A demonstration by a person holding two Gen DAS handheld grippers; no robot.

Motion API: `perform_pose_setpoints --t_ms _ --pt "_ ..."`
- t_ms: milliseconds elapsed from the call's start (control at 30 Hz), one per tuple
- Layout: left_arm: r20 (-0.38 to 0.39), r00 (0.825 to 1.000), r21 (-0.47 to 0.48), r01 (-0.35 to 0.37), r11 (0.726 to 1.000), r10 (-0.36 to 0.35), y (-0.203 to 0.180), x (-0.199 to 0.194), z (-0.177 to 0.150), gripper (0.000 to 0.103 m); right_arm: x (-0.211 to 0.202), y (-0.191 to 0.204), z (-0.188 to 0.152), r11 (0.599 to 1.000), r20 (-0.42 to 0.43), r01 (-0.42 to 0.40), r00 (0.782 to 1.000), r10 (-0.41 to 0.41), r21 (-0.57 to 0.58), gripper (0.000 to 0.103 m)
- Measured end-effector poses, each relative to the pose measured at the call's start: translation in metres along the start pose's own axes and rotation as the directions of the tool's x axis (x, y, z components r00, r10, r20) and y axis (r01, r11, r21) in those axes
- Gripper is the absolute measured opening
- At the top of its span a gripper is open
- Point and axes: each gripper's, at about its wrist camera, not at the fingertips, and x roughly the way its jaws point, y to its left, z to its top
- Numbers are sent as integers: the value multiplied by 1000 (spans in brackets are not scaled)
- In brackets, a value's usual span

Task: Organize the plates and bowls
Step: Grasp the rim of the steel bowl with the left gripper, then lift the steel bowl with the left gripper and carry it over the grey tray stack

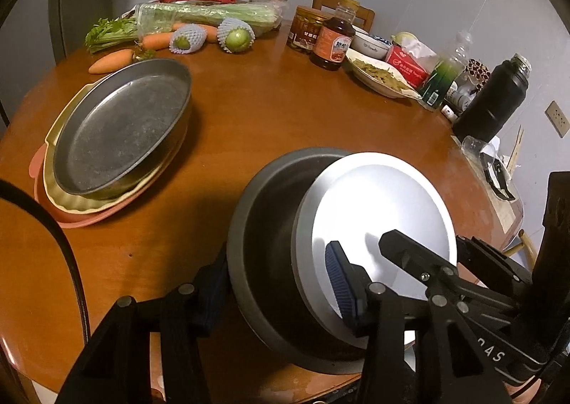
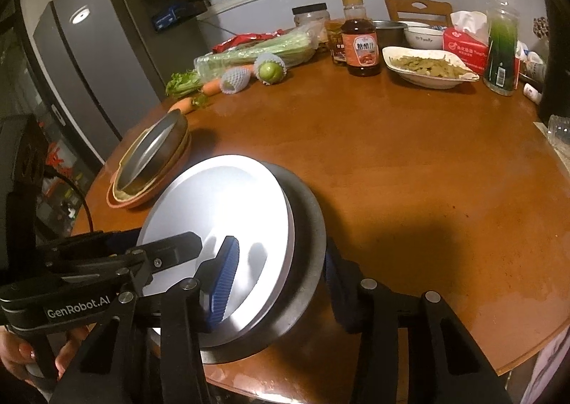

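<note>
A dark grey bowl (image 1: 260,226) stands tilted near the table's front edge, and a white round plate (image 1: 384,197) leans inside it. My left gripper (image 1: 274,279) straddles the bowl's near wall, one pad outside it and the blue pad on the plate; it is shut on both. My right gripper (image 2: 281,261) holds the same pair from the other side, its blue pad on the plate (image 2: 221,204) and its other finger behind the bowl (image 2: 310,226). Each gripper shows in the other's view: right gripper (image 1: 395,244), left gripper (image 2: 188,244). A metal pan (image 1: 121,126) sits stacked on a cream fluted dish (image 1: 71,204) and a pink plate (image 1: 82,220).
Far side of the round wooden table (image 2: 427,172): celery (image 1: 199,12), carrots (image 1: 110,60), netted fruit (image 1: 237,37), jars, a sauce bottle (image 1: 335,37), a dish of food (image 1: 381,78), a tissue box (image 1: 409,62), a black flask (image 1: 495,98). A fridge (image 2: 71,48) stands left. A hand (image 2: 21,350) holds the left gripper.
</note>
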Motion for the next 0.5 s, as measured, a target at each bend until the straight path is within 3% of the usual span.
perform_pose_setpoints --t_ms 500 --pt "96 995 -11 -39 999 40 33 -48 31 51 -2 46 37 998 26 -36 999 37 -56 46"
